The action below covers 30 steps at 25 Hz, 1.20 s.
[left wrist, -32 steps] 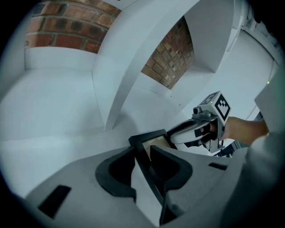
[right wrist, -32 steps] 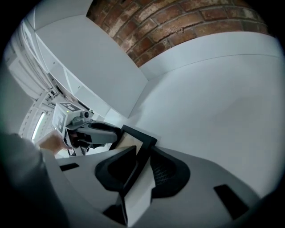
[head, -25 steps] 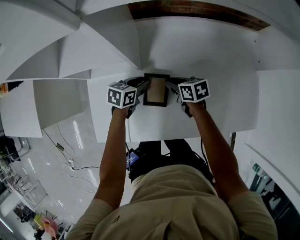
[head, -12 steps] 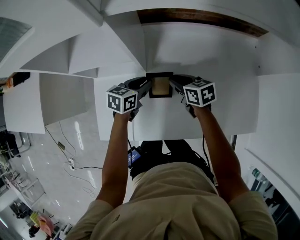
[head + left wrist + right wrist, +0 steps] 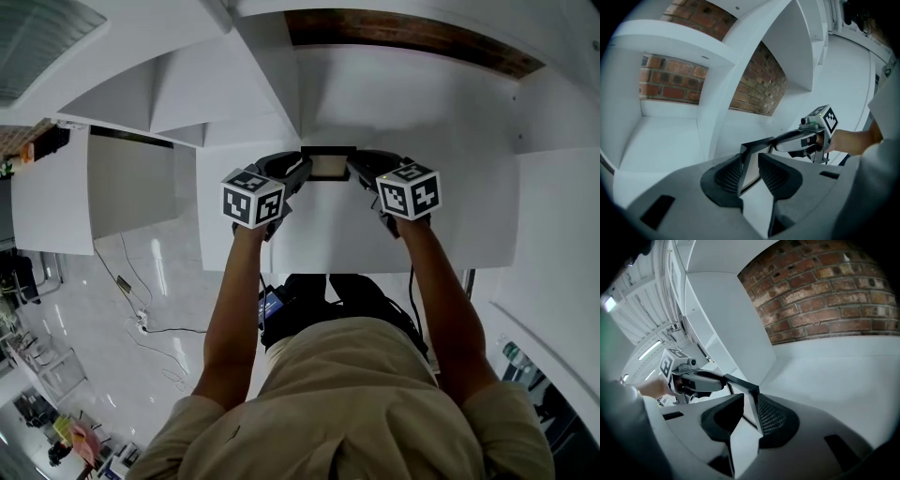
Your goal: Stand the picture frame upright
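A small black picture frame [image 5: 328, 166] with a tan insert is held over the white shelf top [image 5: 319, 239], tipped up so the head view sees it mostly from its top edge. My left gripper [image 5: 298, 170] is shut on its left side and my right gripper [image 5: 359, 170] on its right side. In the left gripper view the frame [image 5: 758, 144] stands on edge between the ribbed pads of the left gripper [image 5: 750, 164], with the right gripper [image 5: 806, 137] at its far end. In the right gripper view the frame [image 5: 740, 383] sits in the right gripper [image 5: 751, 404], and the left gripper [image 5: 696, 379] holds its other end.
White shelf compartments [image 5: 234, 84] rise behind and to the left, backed by a brick wall [image 5: 412, 33]. More white panels flank the right side [image 5: 558, 216]. The glossy floor [image 5: 141, 300] with cables lies off the left edge of the shelf top.
The frame has gone from lying face-up to tipped steeply toward upright. Both grippers moved with it, a little farther from the person and toward the shelf back.
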Available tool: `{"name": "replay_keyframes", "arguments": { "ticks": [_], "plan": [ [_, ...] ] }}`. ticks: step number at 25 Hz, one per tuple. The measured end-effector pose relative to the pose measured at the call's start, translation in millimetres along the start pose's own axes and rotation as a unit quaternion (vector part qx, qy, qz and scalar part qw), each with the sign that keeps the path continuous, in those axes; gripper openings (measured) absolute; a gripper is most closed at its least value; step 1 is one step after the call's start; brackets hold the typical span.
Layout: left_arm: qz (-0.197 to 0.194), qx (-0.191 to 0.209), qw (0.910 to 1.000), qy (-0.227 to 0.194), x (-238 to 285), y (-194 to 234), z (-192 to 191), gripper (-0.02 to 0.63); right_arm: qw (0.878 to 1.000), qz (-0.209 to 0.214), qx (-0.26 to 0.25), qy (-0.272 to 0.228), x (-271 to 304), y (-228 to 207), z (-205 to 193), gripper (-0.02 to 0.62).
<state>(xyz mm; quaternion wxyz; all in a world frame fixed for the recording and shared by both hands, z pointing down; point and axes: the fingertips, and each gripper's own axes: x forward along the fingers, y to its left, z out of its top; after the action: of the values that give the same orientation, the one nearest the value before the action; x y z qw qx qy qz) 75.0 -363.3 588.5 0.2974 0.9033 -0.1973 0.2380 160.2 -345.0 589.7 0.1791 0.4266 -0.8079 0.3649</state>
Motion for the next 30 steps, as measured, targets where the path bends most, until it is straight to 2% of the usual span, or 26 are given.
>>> {"name": "replay_keyframes", "arguments": {
  "ticks": [12,19,30],
  "plan": [
    [0.009,0.036,0.9991,0.023,-22,-27,-26,0.092,1.0,0.017,-0.019,0.011,-22,32,-29,0.087],
    [0.013,0.028,0.9992,0.026,-32,-28,-41,0.092,0.999,0.018,-0.029,0.016,-20,43,-36,0.089],
    [0.008,0.032,0.9992,0.022,-38,-23,-38,0.092,0.998,0.014,-0.046,0.037,-11,44,-31,0.089]
  ]
}}
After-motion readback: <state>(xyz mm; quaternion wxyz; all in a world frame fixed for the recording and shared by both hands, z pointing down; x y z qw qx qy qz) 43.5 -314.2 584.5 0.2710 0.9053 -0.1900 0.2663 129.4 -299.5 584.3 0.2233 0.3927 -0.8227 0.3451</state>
